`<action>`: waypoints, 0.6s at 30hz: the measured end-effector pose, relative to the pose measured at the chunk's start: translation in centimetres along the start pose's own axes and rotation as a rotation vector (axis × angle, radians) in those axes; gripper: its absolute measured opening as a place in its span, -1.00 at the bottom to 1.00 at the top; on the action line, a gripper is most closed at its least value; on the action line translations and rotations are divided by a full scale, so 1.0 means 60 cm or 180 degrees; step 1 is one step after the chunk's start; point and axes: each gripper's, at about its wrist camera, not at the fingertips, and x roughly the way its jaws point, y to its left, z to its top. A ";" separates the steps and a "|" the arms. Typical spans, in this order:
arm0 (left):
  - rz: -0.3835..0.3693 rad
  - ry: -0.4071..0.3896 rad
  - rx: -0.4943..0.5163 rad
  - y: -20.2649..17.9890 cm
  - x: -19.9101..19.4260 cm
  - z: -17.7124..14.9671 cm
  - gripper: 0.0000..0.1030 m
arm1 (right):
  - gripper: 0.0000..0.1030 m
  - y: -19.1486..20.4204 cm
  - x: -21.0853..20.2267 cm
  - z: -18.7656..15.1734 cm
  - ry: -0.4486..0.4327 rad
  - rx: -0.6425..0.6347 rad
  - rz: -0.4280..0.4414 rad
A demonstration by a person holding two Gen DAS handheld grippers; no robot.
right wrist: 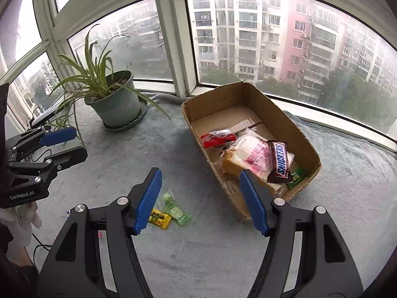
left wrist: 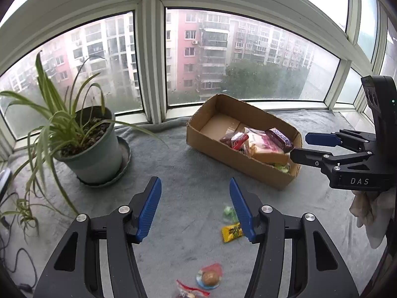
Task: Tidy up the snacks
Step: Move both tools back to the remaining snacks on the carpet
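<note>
Spanning the bay-window ledge, a grey cloth (right wrist: pixel 198 248) serves as the work surface, probably laid to keep packets from sliding. Next in size, a potted plant (left wrist: pixel 91 149) is set on its saucer at the left, well apart from the work. A shallow cardboard box (right wrist: pixel 198 104) is angled near the window; its open top and low walls suit dropping items in from above. Inside, toward the near end, a large bread packet (right wrist: pixel 250 159) is seen with a Snickers bar (right wrist: pixel 281 161) lying across it, a red packet (right wrist: pixel 218 137) behind, and a small green packet (right wrist: pixel 296 177) in the near corner; the far half of the box floor is bare, so room remains. The left gripper (left wrist: pixel 196 208) and the right gripper (right wrist: pixel 201 198) are both held angled down over the cloth, fingers spread with nothing between them; neither touches a snack. Loose items lie on the cloth before the box: a yellow sachet (right wrist: pixel 161 218) touching pale green wrapped sweets (right wrist: pixel 173 208), and, nearer the person, a round blue-rimmed snack (left wrist: pixel 209 278) beside a red-trimmed clear packet (left wrist: pixel 188 291). These are judged still to be boxed; being small and flat, a low, careful pinch is called for.
</note>
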 end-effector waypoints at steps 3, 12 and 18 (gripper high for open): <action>0.0036 0.0032 -0.0069 0.026 -0.023 -0.028 0.10 | 0.31 0.032 -0.006 -0.017 0.0024 -0.0084 0.0078; 0.0142 0.0407 -0.0376 0.121 -0.052 -0.132 0.10 | 0.31 0.131 0.016 -0.073 0.0236 -0.0365 0.0354; 0.0123 0.0681 -0.0628 0.153 -0.057 -0.209 0.09 | 0.31 0.174 0.055 -0.109 0.0466 -0.0424 0.0480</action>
